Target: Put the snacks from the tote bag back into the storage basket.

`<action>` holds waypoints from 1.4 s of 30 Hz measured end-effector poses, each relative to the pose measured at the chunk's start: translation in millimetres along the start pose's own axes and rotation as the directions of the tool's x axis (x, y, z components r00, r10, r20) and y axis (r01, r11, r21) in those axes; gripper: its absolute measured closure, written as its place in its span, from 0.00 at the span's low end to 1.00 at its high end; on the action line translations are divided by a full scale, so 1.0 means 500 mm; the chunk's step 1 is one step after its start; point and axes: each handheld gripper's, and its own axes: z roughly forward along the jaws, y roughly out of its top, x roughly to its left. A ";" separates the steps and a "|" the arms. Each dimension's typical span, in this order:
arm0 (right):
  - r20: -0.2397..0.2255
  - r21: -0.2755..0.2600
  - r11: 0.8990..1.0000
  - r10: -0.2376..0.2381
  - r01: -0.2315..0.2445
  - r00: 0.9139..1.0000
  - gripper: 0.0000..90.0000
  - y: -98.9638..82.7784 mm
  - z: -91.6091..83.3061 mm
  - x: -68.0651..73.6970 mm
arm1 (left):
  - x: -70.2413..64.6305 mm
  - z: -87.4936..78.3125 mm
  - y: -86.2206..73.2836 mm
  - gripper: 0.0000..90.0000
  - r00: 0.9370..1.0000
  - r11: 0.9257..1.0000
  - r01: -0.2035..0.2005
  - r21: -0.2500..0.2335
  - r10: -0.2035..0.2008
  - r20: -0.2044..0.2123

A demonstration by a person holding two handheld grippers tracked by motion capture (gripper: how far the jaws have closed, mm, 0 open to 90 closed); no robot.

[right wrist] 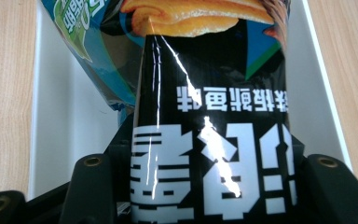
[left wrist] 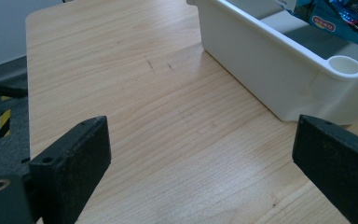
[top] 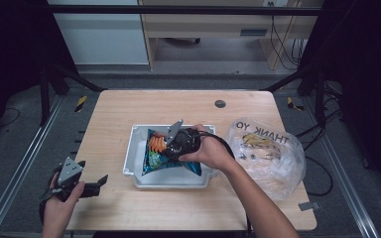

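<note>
Snack bag (top: 171, 154) sits in the white bin (top: 138, 134) at the middle of the worktop (top: 129, 104), and that is where my right hand-held gripper (top: 167, 144) is working. Starting nearest me, my left hand (top: 59, 206) holds the left hand-held gripper (top: 100, 180) at the near left corner of the worktop, well apart from the bin. In the left gripper view its jaws stand wide apart with nothing but bare wood (left wrist: 168, 130) between them, and the bin's white wall (left wrist: 256, 74) runs across the upper right, a corner of the blue bag (left wrist: 331, 18) showing above its rim.

Farther in, my right hand (top: 211, 151) reaches over the bin's near right side, with the gripper pointing left onto the bag. In the right gripper view the glossy black pack (right wrist: 209, 154), with large white characters printed upside down from this angle, lies between the two jaws, which press against its sides, so I read this gripper as clamped on it. An orange chip picture (right wrist: 191, 14) shows at the far end, and the bin's white floor (right wrist: 70, 116) lies beneath.

To the right of the bin, a crumpled clear plastic bag (top: 268, 156) with black lettering rests on the worktop. Beyond the bin, a round grey grommet (top: 220, 103) sits near the far edge.
</note>
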 end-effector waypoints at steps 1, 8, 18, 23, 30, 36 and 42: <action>-0.002 0.001 1.000 -0.001 0.001 1.000 0.48 -0.001 0.001 -0.001 | 0.000 0.000 0.000 0.04 1.000 1.000 -0.002 0.001 0.002 0.000; -0.010 0.009 1.000 -0.001 0.001 1.000 0.48 -0.006 0.012 -0.001 | -0.001 0.000 0.000 0.05 1.000 1.000 -0.002 0.002 0.002 0.002; -0.013 0.016 1.000 0.011 -0.011 1.000 0.48 -0.014 0.022 -0.006 | -0.001 0.000 0.000 0.05 1.000 1.000 -0.002 0.002 0.002 0.002; -0.017 0.023 1.000 0.014 -0.014 1.000 0.48 -0.017 0.021 -0.010 | -0.001 0.004 -0.001 0.05 1.000 1.000 0.004 0.006 -0.005 0.014; -0.016 0.044 0.999 0.032 -0.031 0.999 0.48 -0.023 0.033 -0.010 | -0.001 0.000 -0.001 0.05 1.000 1.000 0.003 -0.001 -0.003 0.009; -0.015 0.047 0.998 0.042 -0.042 0.999 0.47 -0.021 0.037 -0.010 | 0.000 0.002 0.000 0.05 1.000 1.000 0.002 0.001 -0.002 0.011; -0.015 0.054 0.998 0.044 -0.043 0.999 0.47 -0.020 0.038 -0.010 | -0.001 0.001 0.000 0.05 1.000 1.000 0.004 -0.001 -0.004 0.011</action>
